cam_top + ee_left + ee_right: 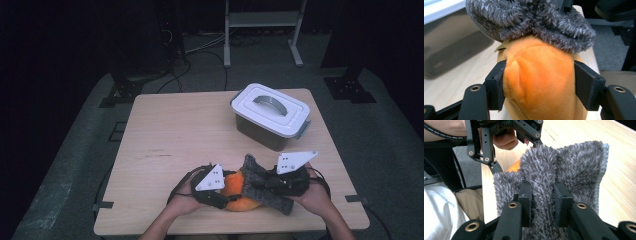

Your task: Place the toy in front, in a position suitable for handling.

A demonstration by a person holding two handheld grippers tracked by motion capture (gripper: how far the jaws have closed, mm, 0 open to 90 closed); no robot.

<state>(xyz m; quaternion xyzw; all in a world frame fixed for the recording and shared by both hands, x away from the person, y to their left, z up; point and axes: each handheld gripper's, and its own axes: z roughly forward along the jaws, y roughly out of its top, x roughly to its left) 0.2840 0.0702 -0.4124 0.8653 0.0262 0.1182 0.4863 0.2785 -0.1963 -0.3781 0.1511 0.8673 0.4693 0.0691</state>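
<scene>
Orange plush toy (239, 192) sits at the near edge of the bench (175, 130) in the high view, squeezed between two hands. One left hand-held gripper (220, 196) comes in from the left, one right hand-held gripper (272, 182) from the right, and a single grey fuzzy cloth (264, 184) lies draped over the toy's top and right side. Farther back on the bench stands one lidded plastic box (271, 115), white lid shut, handle folded flat, well apart from the action.

Over to the left gripper view: the plush toy (539, 82) bulges between the two black jaws, which press into its sides, so this hand-held gripper is clamped on the toy. The grey cloth (534, 22) sits on top like a cap, touching the orange fabric.

Now the right gripper view: the jaws stand close together with a ridge of the grey cloth (549, 182) pinched between them, so it is clamped on the cloth. A sliver of orange (515, 166) peeks out behind it, and the left hand-held gripper (511, 155) shows farther off.

My read: the toy is steadied and the cloth gripped, so the work is partway along. Whether the cloth goes on or comes off, I cannot tell; the box remains closed and untouched.
</scene>
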